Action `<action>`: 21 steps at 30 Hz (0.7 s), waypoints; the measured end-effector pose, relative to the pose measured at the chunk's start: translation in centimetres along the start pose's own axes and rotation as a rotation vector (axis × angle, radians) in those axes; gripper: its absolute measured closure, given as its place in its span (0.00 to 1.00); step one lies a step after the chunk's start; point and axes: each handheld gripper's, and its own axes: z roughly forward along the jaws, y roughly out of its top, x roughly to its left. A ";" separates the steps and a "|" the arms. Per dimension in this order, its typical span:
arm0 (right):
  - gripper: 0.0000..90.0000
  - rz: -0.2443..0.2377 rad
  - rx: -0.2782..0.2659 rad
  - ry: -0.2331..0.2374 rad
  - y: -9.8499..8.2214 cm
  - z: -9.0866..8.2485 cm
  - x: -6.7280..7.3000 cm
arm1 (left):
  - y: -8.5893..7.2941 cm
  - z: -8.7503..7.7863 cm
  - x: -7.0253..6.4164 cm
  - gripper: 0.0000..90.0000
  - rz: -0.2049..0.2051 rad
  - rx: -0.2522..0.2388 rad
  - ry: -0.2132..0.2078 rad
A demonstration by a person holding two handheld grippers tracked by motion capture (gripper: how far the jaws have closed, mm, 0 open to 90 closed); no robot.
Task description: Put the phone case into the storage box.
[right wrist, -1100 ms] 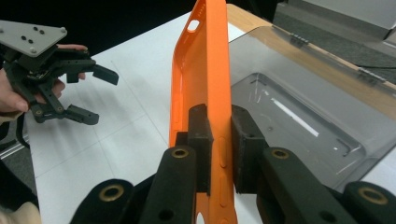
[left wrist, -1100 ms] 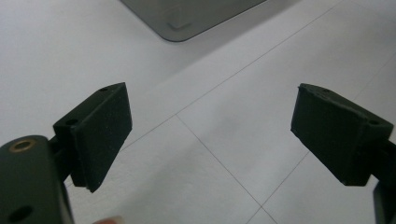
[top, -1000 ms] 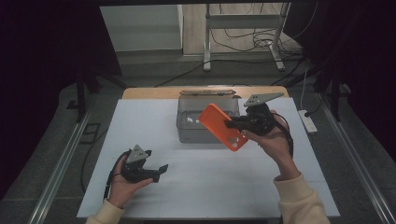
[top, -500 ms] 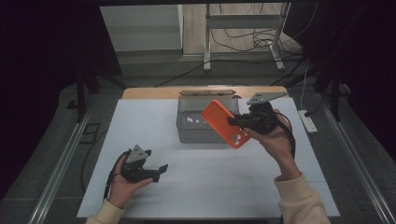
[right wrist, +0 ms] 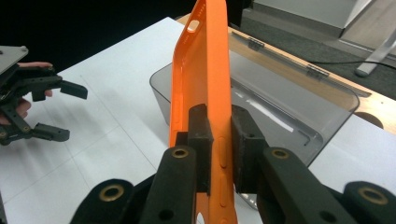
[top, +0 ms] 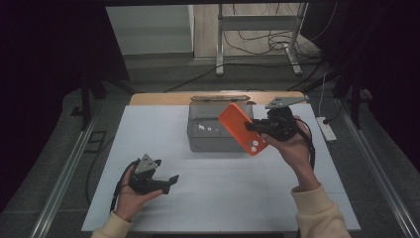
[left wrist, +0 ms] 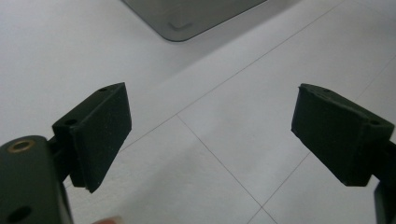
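A white desk (top: 223, 198) stands in a dark room with cables on the floor behind. The right claw (right wrist: 219, 140) clamps an orange phone case (top: 242, 128) on edge above the grey open box (top: 208, 130), long axis tilted, camera end lowest. The left claw (left wrist: 210, 135) gapes wide, bare, near the desk's front

The orange phone case (right wrist: 205, 93) is cut off below.
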 end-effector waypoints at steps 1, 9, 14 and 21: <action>0.89 0.006 0.000 -0.006 0.0 0.0 0.0 | 0.0 0.0 0.0 0.13 0.000 0.000 0.000; 0.89 0.049 -0.010 -0.037 0.1 -0.1 -0.3 | 0.2 -0.1 -0.1 0.13 0.005 -0.006 0.009; 0.89 0.070 -0.004 -0.040 0.3 0.6 -0.6 | 0.2 -0.2 -0.2 0.13 0.001 -0.007 -0.005; 0.89 0.092 0.007 -0.100 1.7 0.7 -1.4 | 0.2 -0.2 0.1 0.13 0.004 -0.005 -0.011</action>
